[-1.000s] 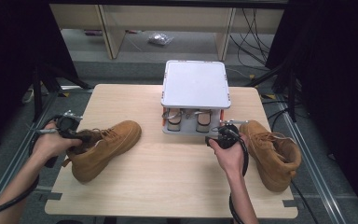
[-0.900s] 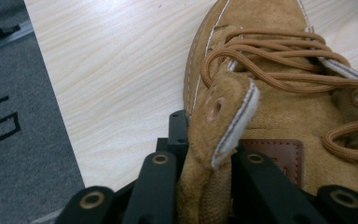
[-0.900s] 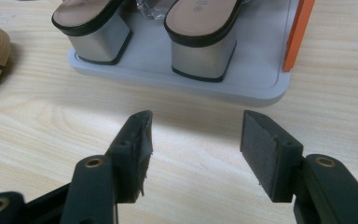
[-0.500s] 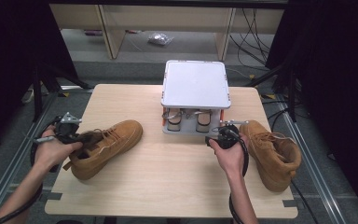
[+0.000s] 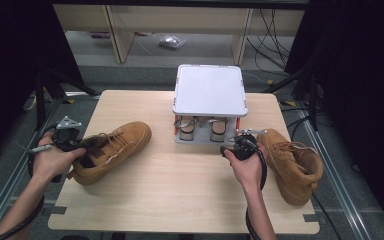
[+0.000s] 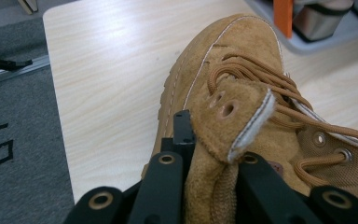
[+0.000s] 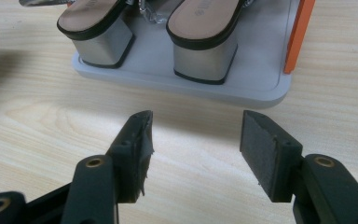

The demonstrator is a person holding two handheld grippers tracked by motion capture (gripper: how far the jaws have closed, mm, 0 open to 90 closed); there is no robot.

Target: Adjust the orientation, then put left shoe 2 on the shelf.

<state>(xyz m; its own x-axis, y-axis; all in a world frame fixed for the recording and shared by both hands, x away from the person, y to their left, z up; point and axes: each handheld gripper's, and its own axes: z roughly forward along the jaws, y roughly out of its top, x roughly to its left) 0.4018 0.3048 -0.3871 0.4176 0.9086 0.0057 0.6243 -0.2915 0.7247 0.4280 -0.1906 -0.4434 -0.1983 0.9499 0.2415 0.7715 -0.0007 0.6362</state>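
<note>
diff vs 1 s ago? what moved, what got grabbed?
The left gripper has just closed its jaws on the collar of the left boot; the suede is pinched between the pads. The left hand shifted slightly, and the boot looks about where it was. The right gripper stayed open and empty before the shoe rack; the right boot is unmoved.

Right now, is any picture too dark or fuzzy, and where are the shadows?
High view: the light wooden table is evenly lit, with dark surroundings. Left gripper view: the tan suede lace-up boot is sharp, while the black fingers at the bottom look soft. Right gripper view: a shadow lies under the grey plastic shoe tray, and nothing is fuzzy.
</note>
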